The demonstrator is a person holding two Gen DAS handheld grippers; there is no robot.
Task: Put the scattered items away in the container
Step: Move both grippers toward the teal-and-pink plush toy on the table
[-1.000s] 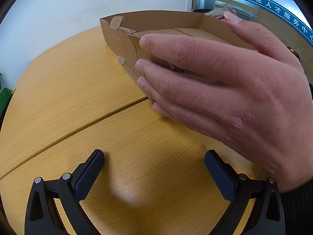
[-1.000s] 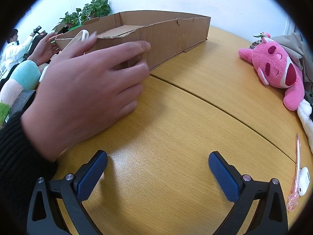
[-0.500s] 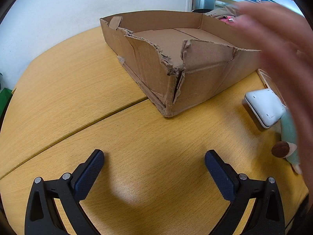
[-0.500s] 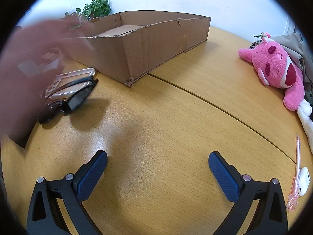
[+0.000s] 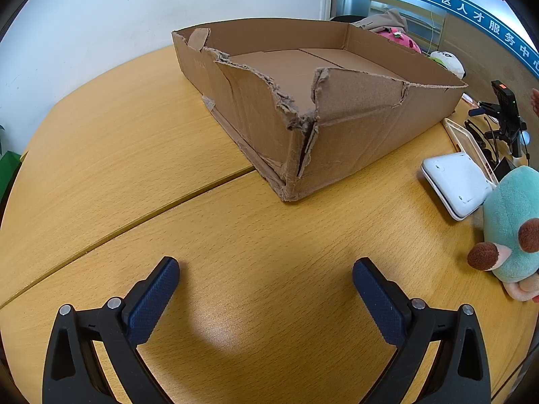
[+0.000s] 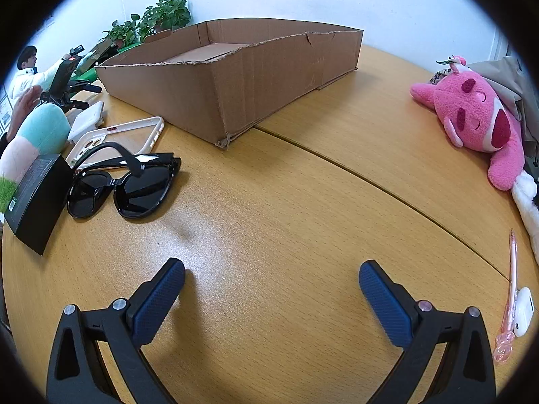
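While our left tongs (image 5: 266,281) and right tongs (image 6: 272,282) hang spread wide and empty over the table (image 6: 269,208), we read "吴中区人才服务中" on the blue banner (image 5: 471,13) at upper right. At top centre the torn box (image 6: 235,77) holds nothing we can see. Sunglasses (image 6: 124,181), a phone case (image 6: 134,134), a black carton (image 6: 37,198) lie left; pink plush (image 6: 478,121), pen (image 6: 510,289), earbud case (image 6: 524,311) right.

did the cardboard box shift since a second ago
No. In the left wrist view the cardboard box sits at the same spot against the table seam.
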